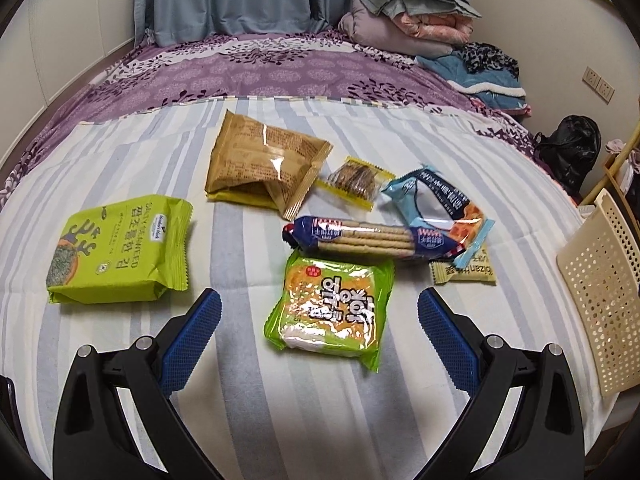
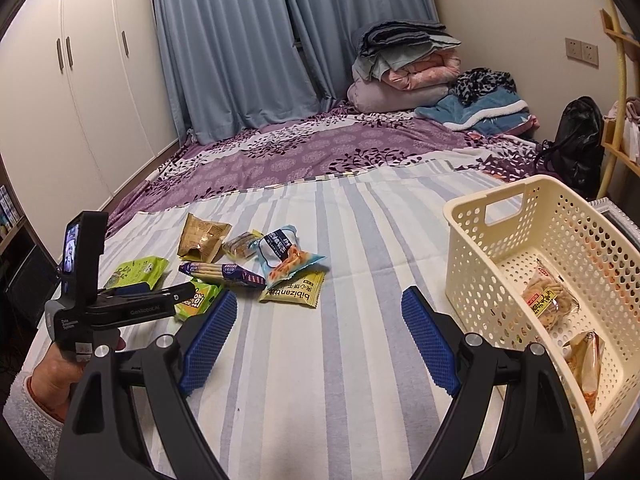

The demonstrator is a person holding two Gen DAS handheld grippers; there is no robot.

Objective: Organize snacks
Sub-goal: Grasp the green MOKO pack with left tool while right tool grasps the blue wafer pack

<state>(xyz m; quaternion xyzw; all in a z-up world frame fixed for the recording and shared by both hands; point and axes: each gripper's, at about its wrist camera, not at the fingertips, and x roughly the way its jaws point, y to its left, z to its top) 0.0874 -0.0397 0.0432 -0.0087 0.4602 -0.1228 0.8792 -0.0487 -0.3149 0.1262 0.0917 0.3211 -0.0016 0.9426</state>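
Note:
Several snack packets lie on the striped sheet point(image 1: 120, 360): a green seaweed pack point(image 1: 120, 248), a brown bag point(image 1: 260, 164), a small biscuit pack point(image 1: 354, 182), a light-blue pack point(image 1: 436, 204), a dark-blue cracker sleeve point(image 1: 368, 236) and a yellow packet point(image 1: 464, 272). A green and orange packet point(image 1: 332, 308) lies between the spread jaws of my left gripper point(image 1: 320, 294), which is open; neither pad touches it. My right gripper point(image 2: 319, 295) hangs open over bare sheet, left of the cream basket point(image 2: 472, 240). The basket holds two packets point(image 2: 550, 300), point(image 2: 584, 356).
The basket point(image 1: 600, 280) stands at the bed's right edge. Folded blankets point(image 2: 404, 64) and a blue garment point(image 2: 480, 112) are piled at the far end. A black bag point(image 2: 576, 144) sits beside the bed, a white wardrobe point(image 2: 80, 80) on the left. A hand point(image 2: 52, 376) holds the left gripper point(image 2: 182, 294).

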